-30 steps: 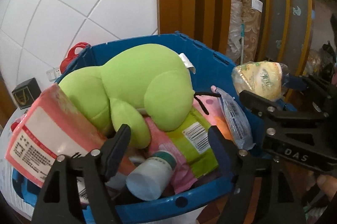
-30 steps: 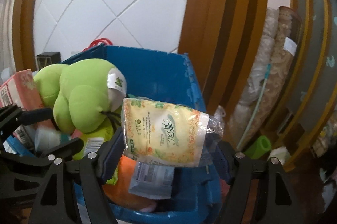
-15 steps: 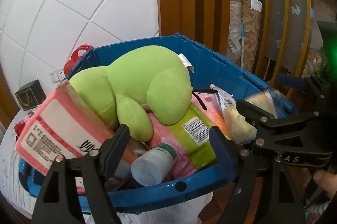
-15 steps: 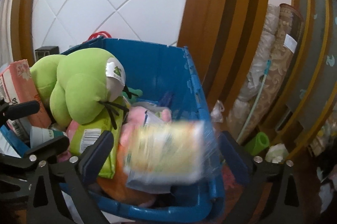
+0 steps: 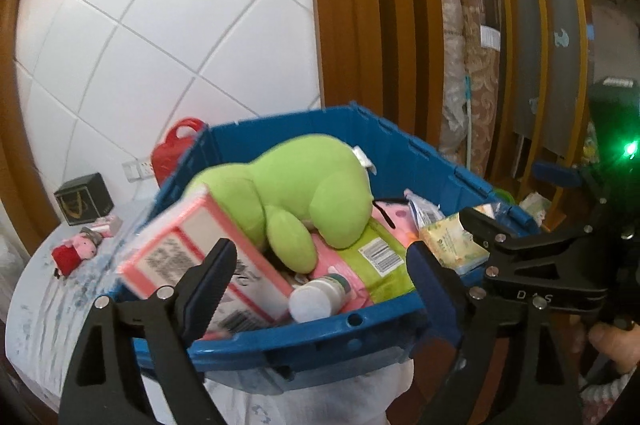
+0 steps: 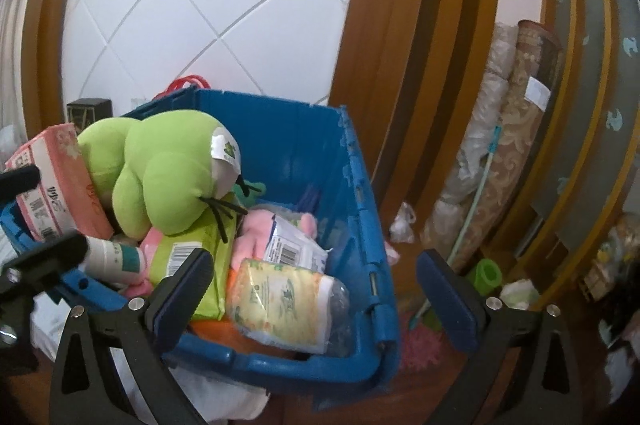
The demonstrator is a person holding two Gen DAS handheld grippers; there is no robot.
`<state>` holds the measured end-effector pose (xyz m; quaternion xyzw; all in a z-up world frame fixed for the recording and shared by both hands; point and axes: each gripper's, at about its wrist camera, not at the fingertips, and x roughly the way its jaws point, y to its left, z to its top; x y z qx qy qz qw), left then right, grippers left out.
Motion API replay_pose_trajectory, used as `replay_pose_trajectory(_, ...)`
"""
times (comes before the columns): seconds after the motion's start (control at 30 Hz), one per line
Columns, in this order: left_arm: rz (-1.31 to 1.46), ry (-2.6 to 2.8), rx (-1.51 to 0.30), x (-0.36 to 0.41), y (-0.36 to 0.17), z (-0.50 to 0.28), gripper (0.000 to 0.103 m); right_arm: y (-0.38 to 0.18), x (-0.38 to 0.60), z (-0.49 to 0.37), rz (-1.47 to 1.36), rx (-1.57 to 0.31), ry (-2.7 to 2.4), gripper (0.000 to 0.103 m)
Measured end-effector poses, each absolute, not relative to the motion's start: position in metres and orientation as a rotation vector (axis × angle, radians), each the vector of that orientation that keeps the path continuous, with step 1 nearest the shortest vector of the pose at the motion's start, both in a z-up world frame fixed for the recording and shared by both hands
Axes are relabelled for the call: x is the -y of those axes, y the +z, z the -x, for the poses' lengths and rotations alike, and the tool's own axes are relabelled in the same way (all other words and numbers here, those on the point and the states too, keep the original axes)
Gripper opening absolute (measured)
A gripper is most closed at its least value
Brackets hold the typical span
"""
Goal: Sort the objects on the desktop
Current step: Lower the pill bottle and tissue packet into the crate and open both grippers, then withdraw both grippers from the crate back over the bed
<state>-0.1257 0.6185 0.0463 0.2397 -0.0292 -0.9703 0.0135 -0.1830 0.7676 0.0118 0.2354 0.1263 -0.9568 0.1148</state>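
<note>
Bin [image 6: 360,209] nearly full, tissue pack [image 6: 288,305] inside; both grippers [image 5: 320,273] [image 6: 312,289] spread, empty, jaws just opened. Pig toy [image 5: 76,249] remains on counter [image 5: 44,309].

Soft indoor light, slight motion blur in the left view, heavy fisheye bending and dark corners.

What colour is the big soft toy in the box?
Bright green soft toy, seen best in the left wrist view.

One blue bin [image 6: 362,209]. Inside: one green plush toy [image 6: 168,181], one pink box [image 5: 200,253], one white bottle [image 5: 318,299], one tissue pack [image 6: 286,305], one green packet [image 6: 188,257]. At nine o'clock, one small pink doll [image 5: 76,249], one black box [image 5: 84,199].
</note>
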Motion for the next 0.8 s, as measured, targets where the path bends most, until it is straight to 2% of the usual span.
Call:
replay_pose_trajectory(0.17,-0.662,-3.007,0.115,-0.609,0.058,0.096,0.097,0.021,-0.765,0.161,-0.658,-0.344,-2.804,0.103)
replay_pose_trajectory(0.4,-0.615,-2.965,0.066,-0.565,0.062,0.063,0.098,0.033,-0.731,0.125,-0.591,-0.325,-2.769,0.103)
replay_pose_trajectory(0.63,-0.575,-2.858,-0.026,-0.469,0.056,0.013,0.099,0.046,-0.654,0.088,-0.500,-0.306,-2.699,0.103)
replay_pose_trajectory(0.8,-0.585,-2.772,-0.074,-0.383,0.048,-0.032,0.099,0.047,-0.563,0.058,-0.468,-0.310,-2.634,0.103)
